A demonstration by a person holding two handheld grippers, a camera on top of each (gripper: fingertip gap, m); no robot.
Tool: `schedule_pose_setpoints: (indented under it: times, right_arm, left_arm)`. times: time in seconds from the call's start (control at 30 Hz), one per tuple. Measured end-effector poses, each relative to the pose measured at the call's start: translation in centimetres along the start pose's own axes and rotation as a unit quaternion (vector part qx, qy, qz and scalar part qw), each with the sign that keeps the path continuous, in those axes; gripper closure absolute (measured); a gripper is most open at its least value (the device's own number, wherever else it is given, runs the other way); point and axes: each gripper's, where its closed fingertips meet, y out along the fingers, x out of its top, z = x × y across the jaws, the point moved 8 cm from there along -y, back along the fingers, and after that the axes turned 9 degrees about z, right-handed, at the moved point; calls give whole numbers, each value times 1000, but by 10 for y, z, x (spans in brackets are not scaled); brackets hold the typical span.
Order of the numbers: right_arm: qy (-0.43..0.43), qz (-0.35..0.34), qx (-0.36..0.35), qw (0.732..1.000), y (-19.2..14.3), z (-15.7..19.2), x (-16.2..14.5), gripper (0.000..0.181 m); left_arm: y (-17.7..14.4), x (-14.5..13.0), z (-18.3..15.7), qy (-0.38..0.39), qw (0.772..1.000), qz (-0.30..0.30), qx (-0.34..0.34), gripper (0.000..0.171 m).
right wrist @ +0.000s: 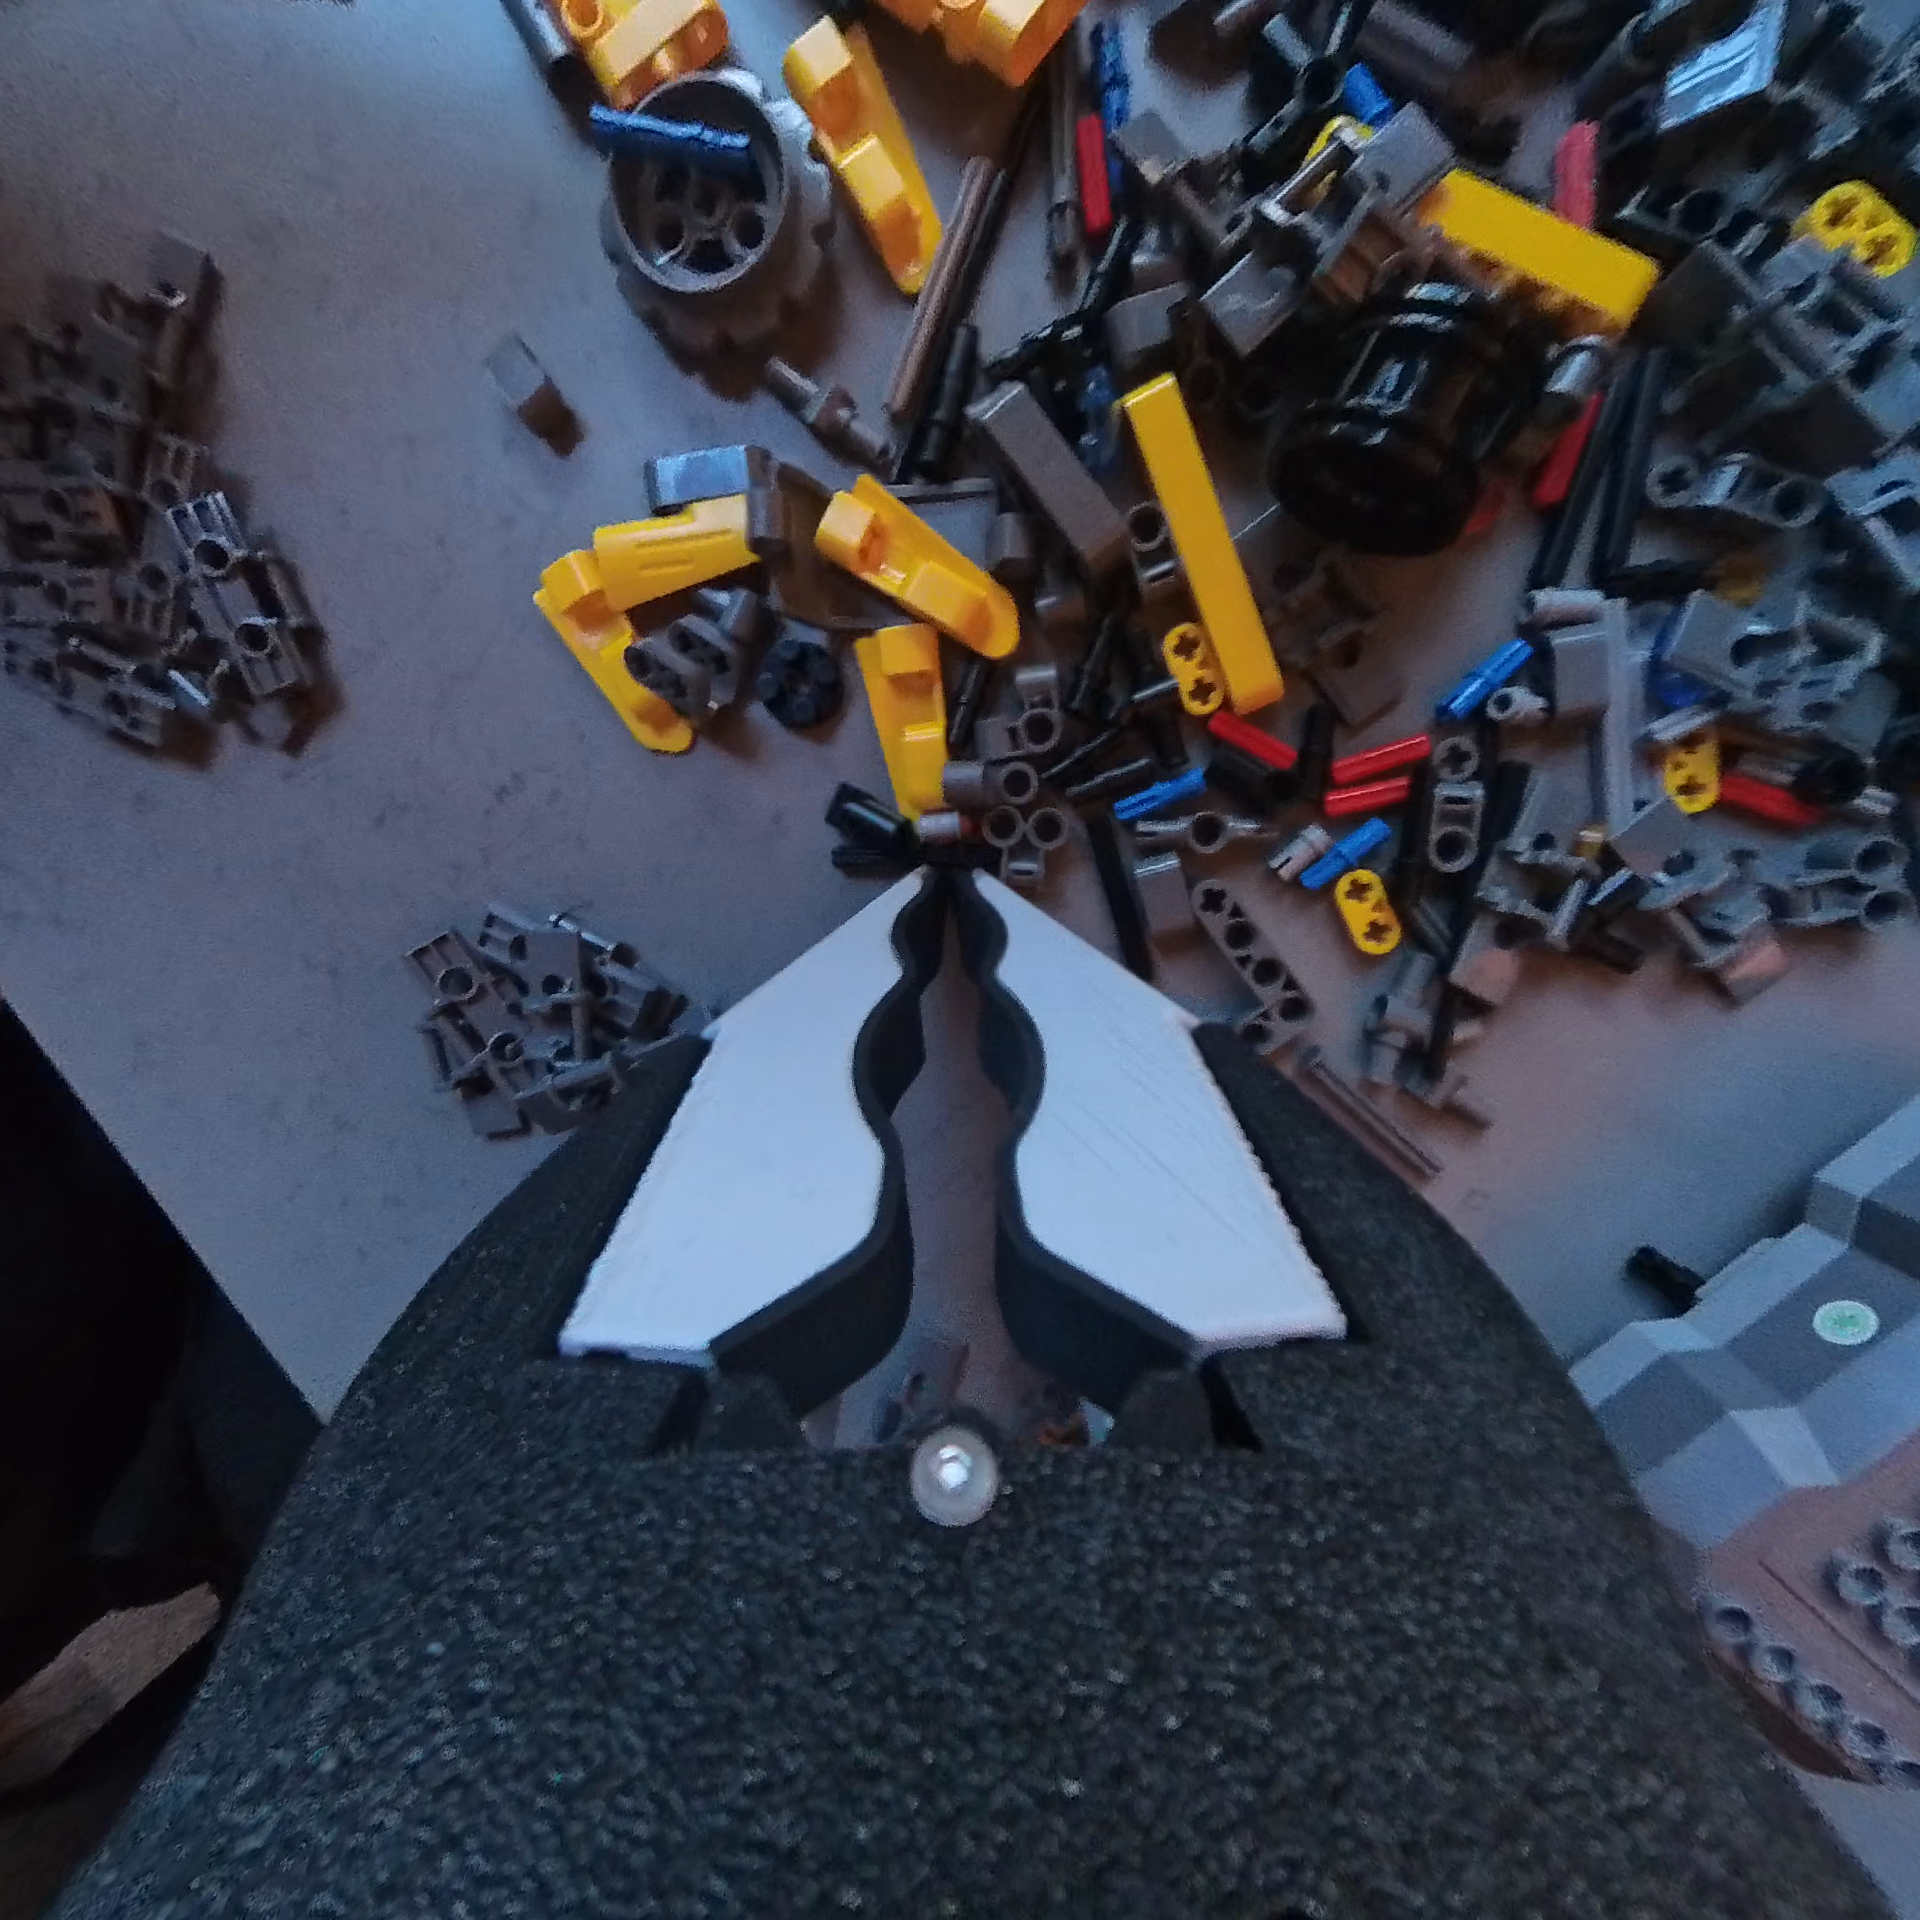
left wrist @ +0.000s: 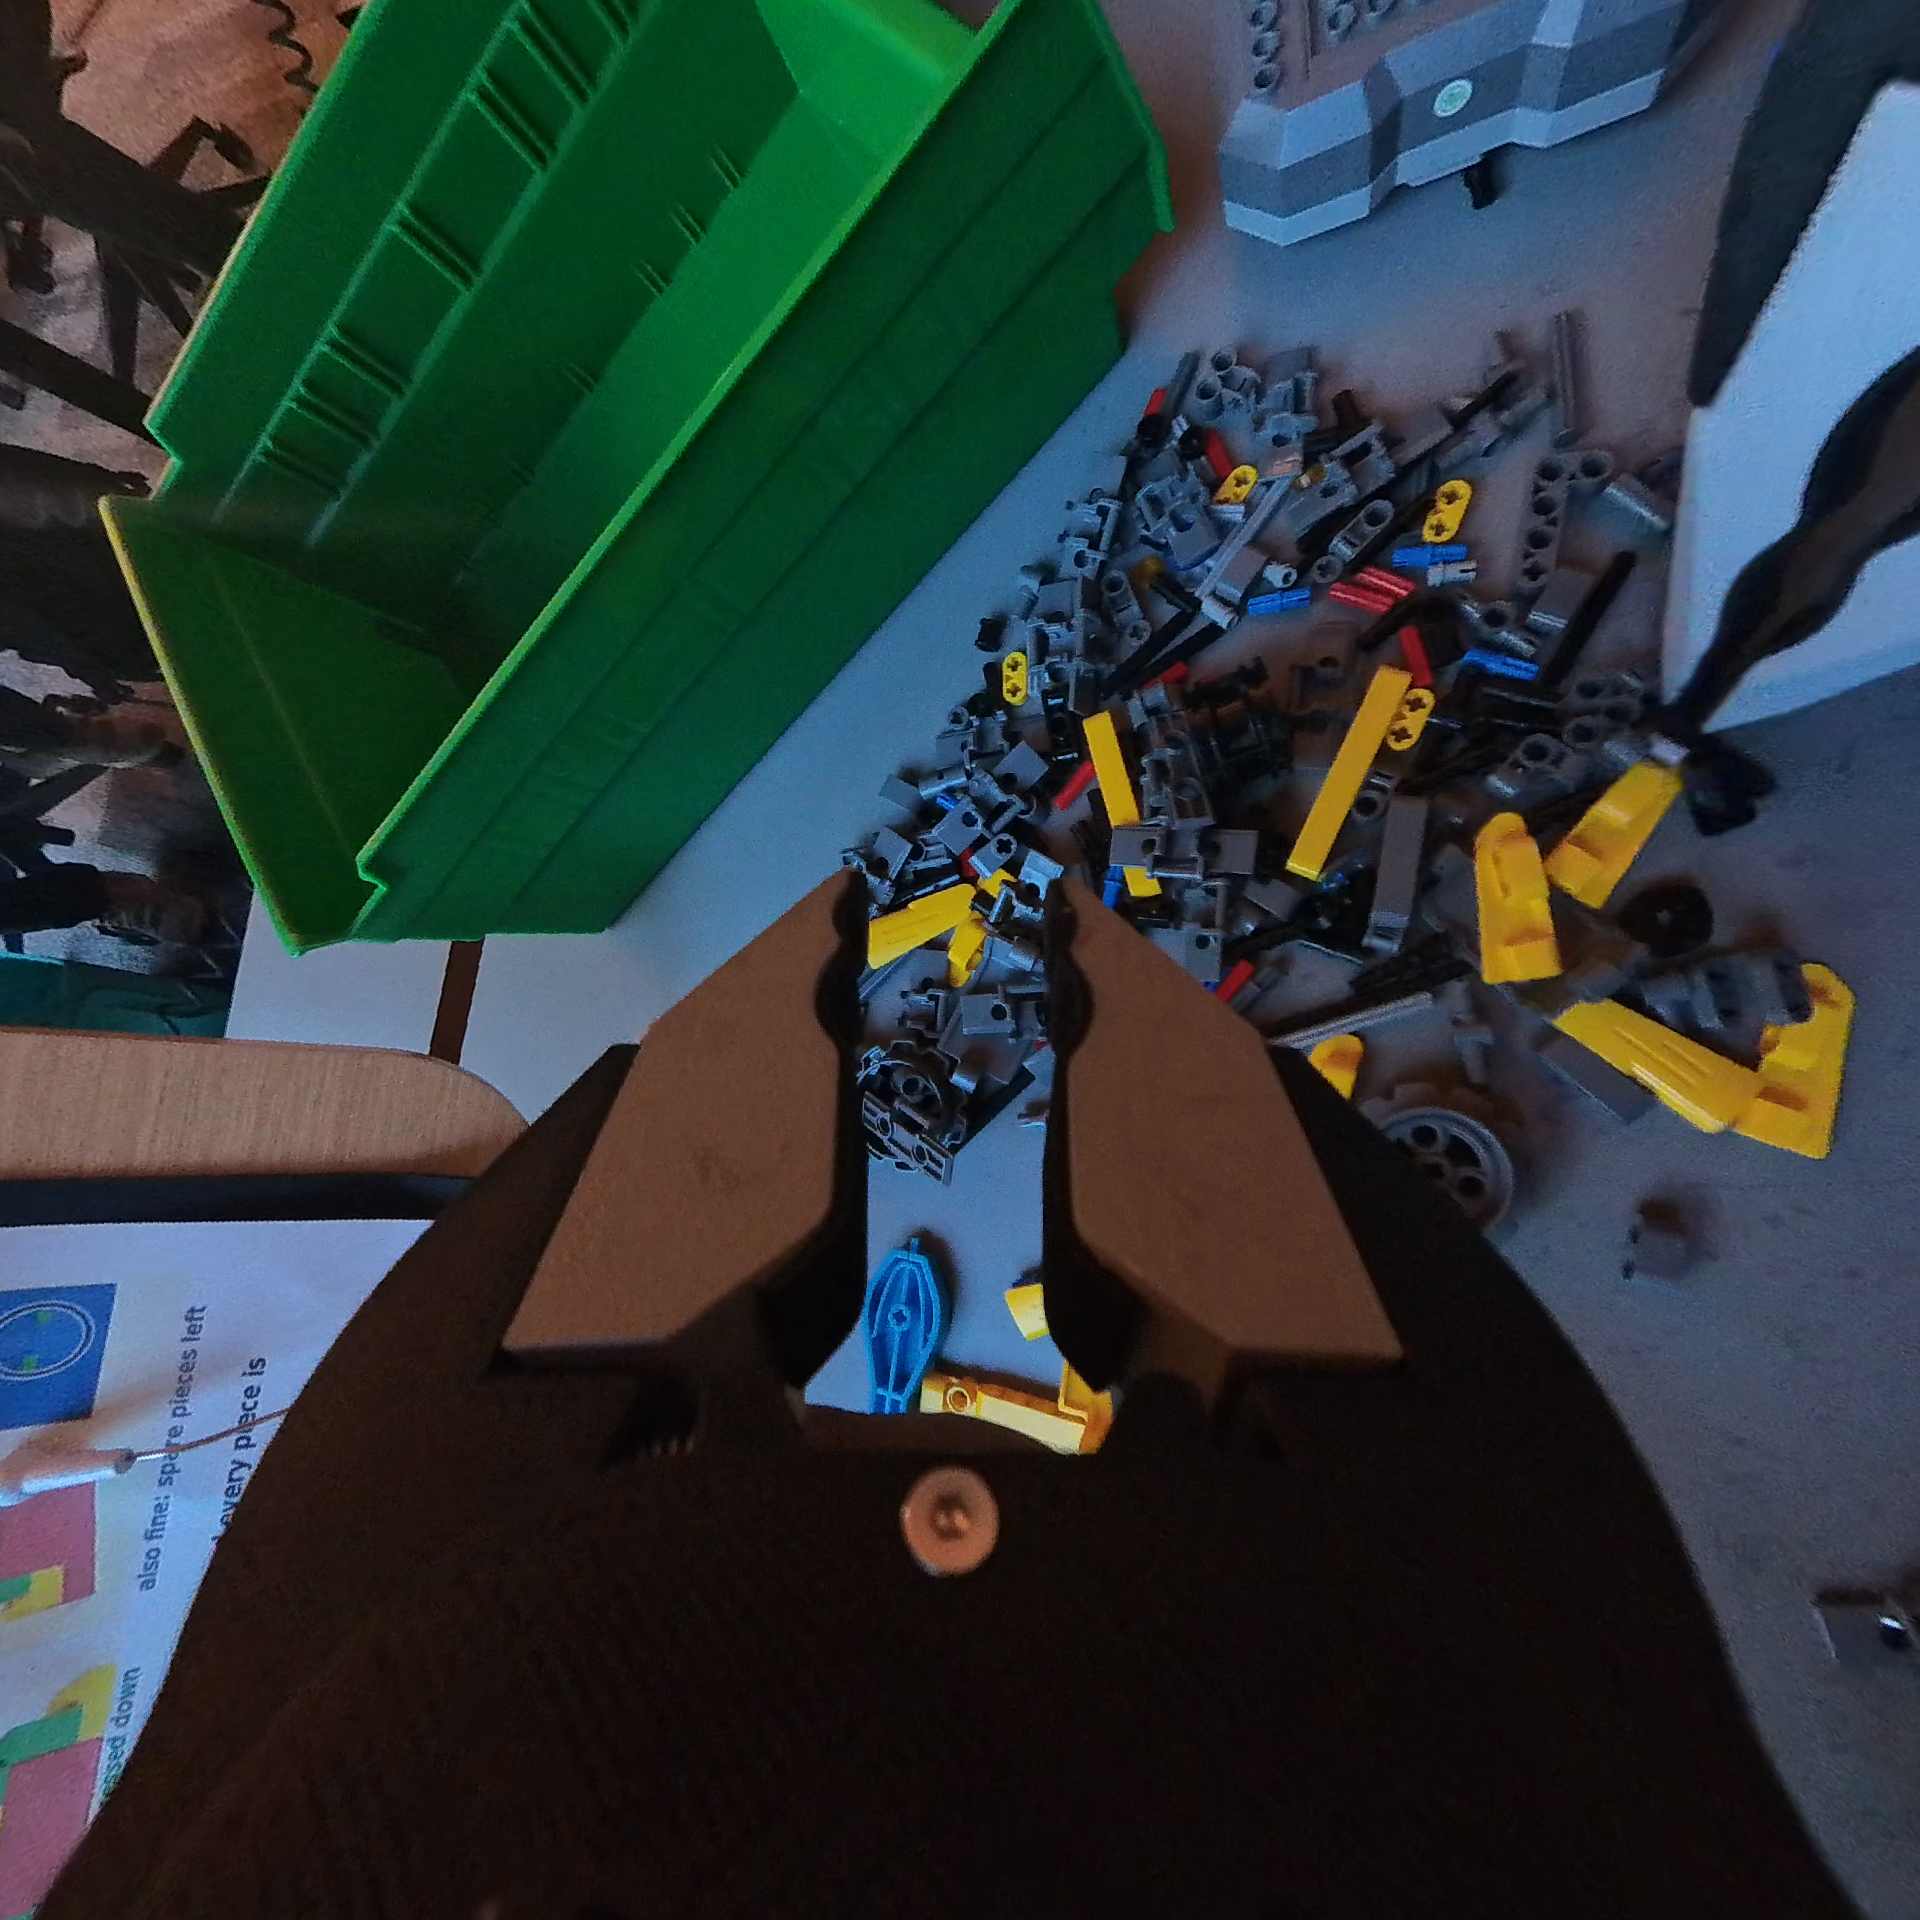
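A grey tabletop lay strewn with a pile of small plastic building pieces in grey, black, yellow, red and blue, beside a green plastic bin tipped on its side. The left gripper, its 2 brown fingers spread apart and empty, hung over the near edge of the pile above a blue piece. The right gripper, white fingers pressed nearly together, pinched a small black piece at its tips beside 2 separate heaps of grey connectors.

Left tongs parted; right tongs seemingly closed.
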Motion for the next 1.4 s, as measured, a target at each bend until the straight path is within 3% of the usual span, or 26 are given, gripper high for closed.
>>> schedule_pose_setpoints:
  times: [0.13,0.3,0.5,0.67,0.93,1.2,1.37,1.4]
  right_arm:
    - [18,-49,-43,998,-12,-12,1,176]
    - [75,-94,-135,984,-46,-59,-11,167]
    - [-111,3,-182,977,-40,-82,2,165]
    - [-188,97,-200,957,-23,-94,14,164]
    - [-160,147,-95,972,-24,-108,21,171]
    - [-165,160,-100,968,-24,-113,20,167]
    - [-162,143,-108,970,-24,-109,22,173]
    - [-162,142,-111,970,-25,-108,21,181]
  left_arm:
    - [-1,0,0,-1,1000,-2,-1,142]
    - [-1,1,-1,3,1000,-2,-4,140]
    - [2,2,-6,17,1000,10,-9,135]
    - [2,-1,-3,9,1000,12,-7,135]
    - [9,0,-6,15,1000,22,-14,136]
    - [8,-1,-4,12,1000,23,-11,137]
    - [10,0,-6,17,999,26,-12,137]
    - [10,0,-6,16,999,26,-12,137]
